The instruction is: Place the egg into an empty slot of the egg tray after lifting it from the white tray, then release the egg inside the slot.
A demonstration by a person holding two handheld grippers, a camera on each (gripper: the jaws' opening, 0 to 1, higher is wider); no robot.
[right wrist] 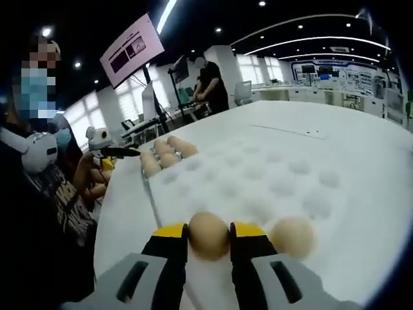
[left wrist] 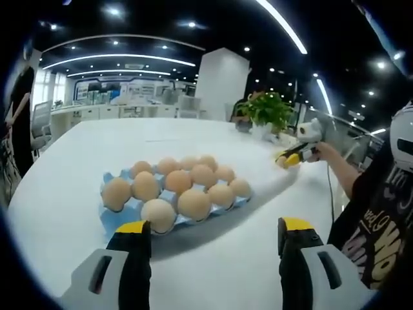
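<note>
Right tongs (right wrist: 208,237) were clenched on a tan egg (right wrist: 208,235), its round body pinched between the two yellow-tipped jaws low in the right gripper view. It sat just over the near edge of the white tray (right wrist: 271,187), a pale sheet of shallow round dimples spread across the white surface (right wrist: 361,129). Just beside the held egg, to its right in that view, a second pale egg (right wrist: 292,236) rested in the tray. At the tray's far left corner a small cluster of eggs (right wrist: 165,154) lay together. Beyond them, by the surface's edge, the other gripper (right wrist: 102,145) showed in the person's hand, and further off someone in dark clothes (right wrist: 210,87) stood at a desk under a hanging screen (right wrist: 132,48).

Left tongs (left wrist: 215,234) stood released, the jaws wide apart with nothing between them, held above the bare white surface (left wrist: 213,258). Just ahead of them lay the blue egg tray (left wrist: 116,219), most of its slots filled with brown eggs (left wrist: 187,184) and one paler egg (left wrist: 158,213) at the near corner. Further right, the other gripper (left wrist: 293,157) hovered over the surface, and a potted green plant (left wrist: 266,110) stood behind it near the far edge.
</note>
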